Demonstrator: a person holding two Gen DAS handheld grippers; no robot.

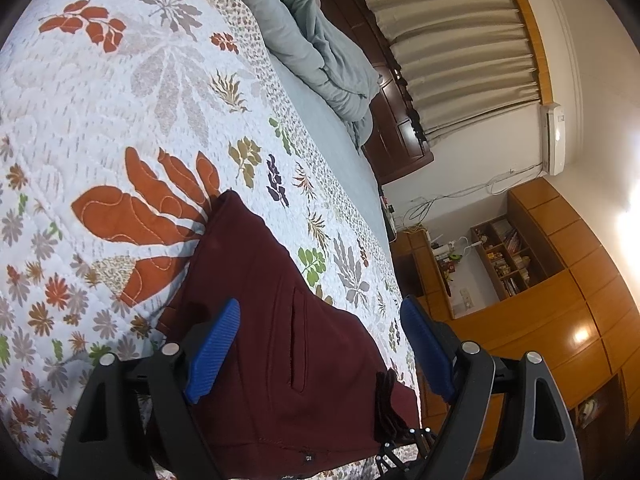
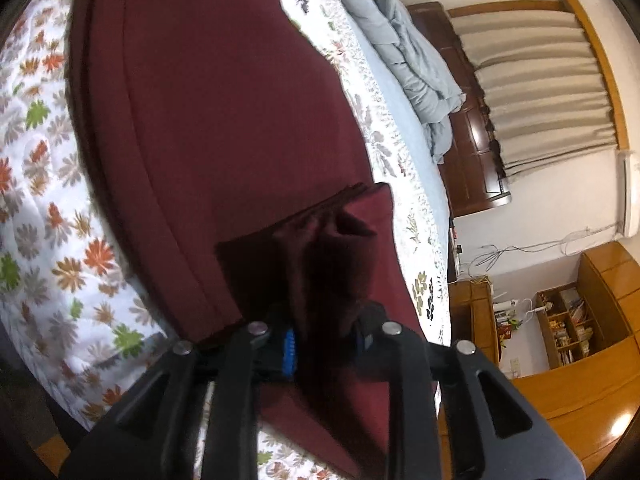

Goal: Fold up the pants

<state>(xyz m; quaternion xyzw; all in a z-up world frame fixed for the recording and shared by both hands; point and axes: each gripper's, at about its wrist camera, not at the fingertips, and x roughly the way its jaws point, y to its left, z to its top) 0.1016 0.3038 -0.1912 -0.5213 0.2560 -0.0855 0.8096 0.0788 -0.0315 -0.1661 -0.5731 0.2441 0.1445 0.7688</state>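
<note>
you're looking at maroon pants lying on the floral quilt of the bed, w/ the quilt as the landmark here. in the left wrist view the pants are sitting on the quilt's near edge, the pocket slit showing, a small black tag at the hem closest to the cam. your left gripper is hovering over that part of the pants w/ its jaws standing wide apart; the blue pads aren't touching the cloth, nothing is being pinched.

in the right wrist view the pants are covering a big stretch of the quilt, folded in layers, edges stacked along the side nearer the quilt's flowered part. your right gripper is sitting narrow, a bunched fold of the maroon cloth running between its jaws; only a sliver of blue pad is showing beside the fabric, so can't tell whether the pads are pressing on it or just loose around it.

beyond the quilt's far side a rumpled grey-blue blanket is lying on the bed, next to a dark wood headboard. past that, beige curtains are hanging.
</note>
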